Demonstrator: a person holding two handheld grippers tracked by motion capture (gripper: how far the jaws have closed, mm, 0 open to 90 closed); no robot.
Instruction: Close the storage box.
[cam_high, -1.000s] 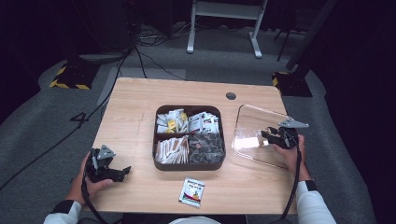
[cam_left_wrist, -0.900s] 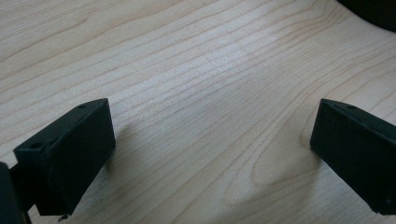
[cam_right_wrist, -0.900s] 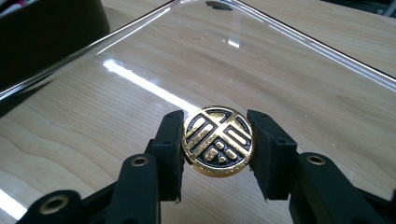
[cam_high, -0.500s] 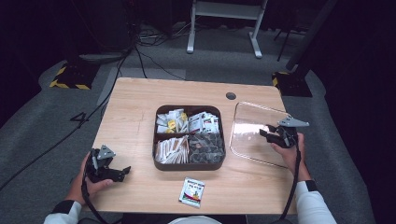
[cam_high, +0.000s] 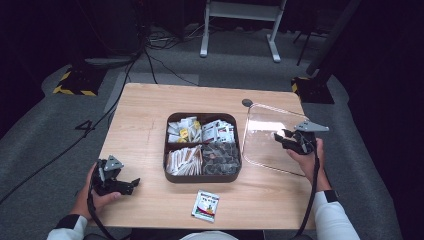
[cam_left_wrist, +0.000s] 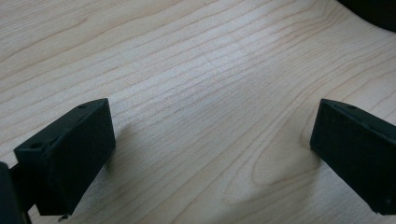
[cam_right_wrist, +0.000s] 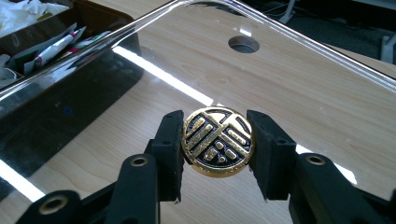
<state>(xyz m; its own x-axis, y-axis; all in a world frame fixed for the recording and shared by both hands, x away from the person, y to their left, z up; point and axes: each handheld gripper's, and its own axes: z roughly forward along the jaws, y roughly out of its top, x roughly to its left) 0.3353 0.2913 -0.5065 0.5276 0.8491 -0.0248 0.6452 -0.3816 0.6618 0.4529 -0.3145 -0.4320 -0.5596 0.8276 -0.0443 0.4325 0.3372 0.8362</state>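
At the right side of the wooden table (cam_high: 150, 115), the right gripper (cam_right_wrist: 217, 154) is clamped on the round gold-and-black knob (cam_right_wrist: 218, 141) of a clear plastic lid (cam_high: 265, 135), its jaws pressed to either side of the knob. The lid sits tilted just right of a dark brown four-compartment tray (cam_high: 202, 177) filled with sachets. At the near left corner, the left gripper (cam_left_wrist: 212, 149) rests with jaws wide apart over bare wood. A loose sachet (cam_high: 206, 205) lies near the table's near edge.
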